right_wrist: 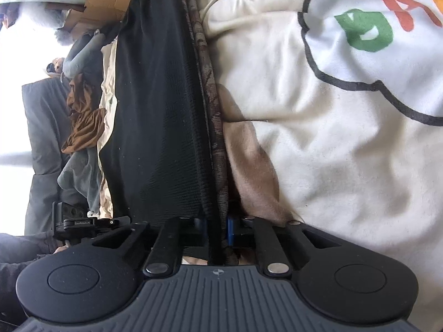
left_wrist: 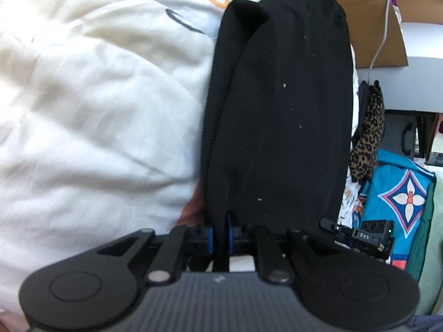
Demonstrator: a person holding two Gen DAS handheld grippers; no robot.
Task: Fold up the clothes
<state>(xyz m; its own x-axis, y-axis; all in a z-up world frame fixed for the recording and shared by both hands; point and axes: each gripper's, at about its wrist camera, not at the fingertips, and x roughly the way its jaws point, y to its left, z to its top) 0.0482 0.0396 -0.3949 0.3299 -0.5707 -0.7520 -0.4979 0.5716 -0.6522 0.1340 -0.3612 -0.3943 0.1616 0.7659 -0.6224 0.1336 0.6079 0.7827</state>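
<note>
A black knit garment (left_wrist: 279,116) stretches away from my left gripper (left_wrist: 220,235), whose blue pads are shut on its edge. The same black garment (right_wrist: 157,127), with a brown patterned band (right_wrist: 211,105) along one side, runs up the right wrist view. My right gripper (right_wrist: 218,232) is shut on its lower edge. Beyond the garment on both sides lies a cream bedsheet (left_wrist: 91,105) with printed letters and outlines (right_wrist: 365,30). The garment hangs taut between the two grippers, above the sheet.
A leopard-print cloth (left_wrist: 368,144) and a blue patterned fabric (left_wrist: 401,193) lie at the right of the left wrist view, with a cardboard box (left_wrist: 387,27) behind. A heap of brown and grey clothes (right_wrist: 83,127) sits left in the right wrist view.
</note>
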